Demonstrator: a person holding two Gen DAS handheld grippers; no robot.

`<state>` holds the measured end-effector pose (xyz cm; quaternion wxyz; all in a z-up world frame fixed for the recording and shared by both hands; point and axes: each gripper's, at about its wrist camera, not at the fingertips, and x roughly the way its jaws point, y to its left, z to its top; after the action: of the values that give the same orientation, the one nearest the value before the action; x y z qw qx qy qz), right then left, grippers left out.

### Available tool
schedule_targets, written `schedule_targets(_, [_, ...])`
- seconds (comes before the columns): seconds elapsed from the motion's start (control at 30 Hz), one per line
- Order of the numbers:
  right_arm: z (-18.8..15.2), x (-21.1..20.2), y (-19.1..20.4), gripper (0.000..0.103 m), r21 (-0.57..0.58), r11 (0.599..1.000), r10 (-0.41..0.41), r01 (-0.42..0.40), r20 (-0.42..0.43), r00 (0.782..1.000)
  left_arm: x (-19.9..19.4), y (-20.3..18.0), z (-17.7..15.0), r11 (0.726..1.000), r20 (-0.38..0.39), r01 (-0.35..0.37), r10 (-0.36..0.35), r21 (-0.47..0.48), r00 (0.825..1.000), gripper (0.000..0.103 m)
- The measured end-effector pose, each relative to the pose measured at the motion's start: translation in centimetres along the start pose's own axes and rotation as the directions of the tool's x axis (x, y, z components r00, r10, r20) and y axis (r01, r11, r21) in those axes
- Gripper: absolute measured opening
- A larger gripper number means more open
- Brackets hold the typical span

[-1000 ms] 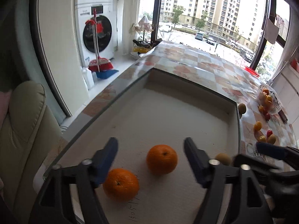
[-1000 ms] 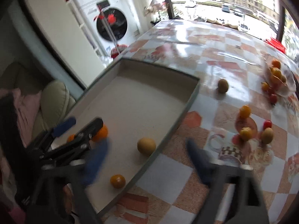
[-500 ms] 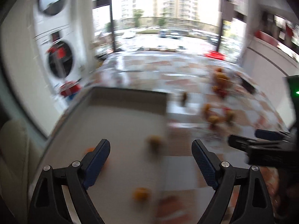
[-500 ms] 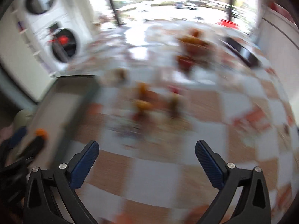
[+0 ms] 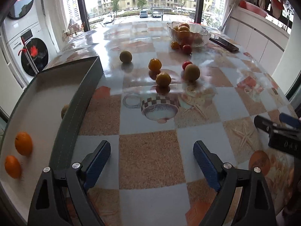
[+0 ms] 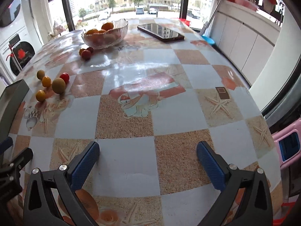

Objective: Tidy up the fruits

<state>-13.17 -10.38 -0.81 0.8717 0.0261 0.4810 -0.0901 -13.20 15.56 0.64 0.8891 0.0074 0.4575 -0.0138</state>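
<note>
You are holding the left gripper (image 5: 151, 151) and right gripper (image 6: 148, 153) spread wide, ribbed blue pads gripping nothing, over the glossy checkered tablecloth (image 6: 131, 162). 2 round oranges (image 5: 23, 143) are lying in the grey tray (image 5: 77, 111).

You are viewing a tablecloth (image 6: 131, 111) showing a checked pattern of sandy orange and pale blue squares with starfish prints. Two oranges (image 5: 23, 143) are showing bright orange against the tray's (image 5: 79, 101) dark grey wall. Gripper pads (image 5: 97, 158) are showing textured blue.
</note>
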Motion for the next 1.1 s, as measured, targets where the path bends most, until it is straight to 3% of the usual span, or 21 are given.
schedule_targets(0.03, [-0.34, -0.28, 0.07, 0.103, 0.0, 1.0, 0.0, 0.0, 0.006, 1.0, 0.16, 0.11, -0.12, 1.0, -0.004, -0.011, 0.011, -0.007, 1.0, 0.103])
schedule_targets(1.1, [-0.19, -0.13, 0.1, 0.103, 0.0, 1.0, 0.001, -0.001, 0.014, 1.0, 0.68, 0.32, -0.61, 0.999, 0.02, -0.006, 0.007, -0.037, 1.0, 0.103])
